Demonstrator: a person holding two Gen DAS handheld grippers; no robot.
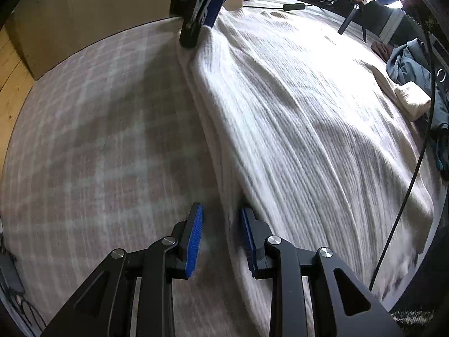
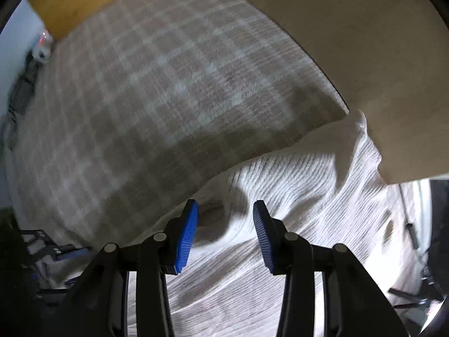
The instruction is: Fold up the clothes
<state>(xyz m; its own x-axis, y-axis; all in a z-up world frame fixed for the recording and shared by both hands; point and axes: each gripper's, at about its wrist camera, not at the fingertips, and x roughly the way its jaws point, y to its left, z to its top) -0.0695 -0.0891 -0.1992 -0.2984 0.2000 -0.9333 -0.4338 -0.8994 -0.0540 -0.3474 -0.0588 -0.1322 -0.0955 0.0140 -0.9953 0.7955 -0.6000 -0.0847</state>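
White ribbed sweater [image 1: 294, 106] lies spread on the plaid blanket [image 1: 92, 129], its folded edge between the empty, parted left gripper [image 1: 221, 236] and right gripper [image 2: 226, 230], both likely positioned along that edge for the next fold.

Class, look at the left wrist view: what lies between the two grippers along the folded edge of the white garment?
Only the white ribbed garment itself; its folded edge runs unbroken from the left gripper to the right gripper.
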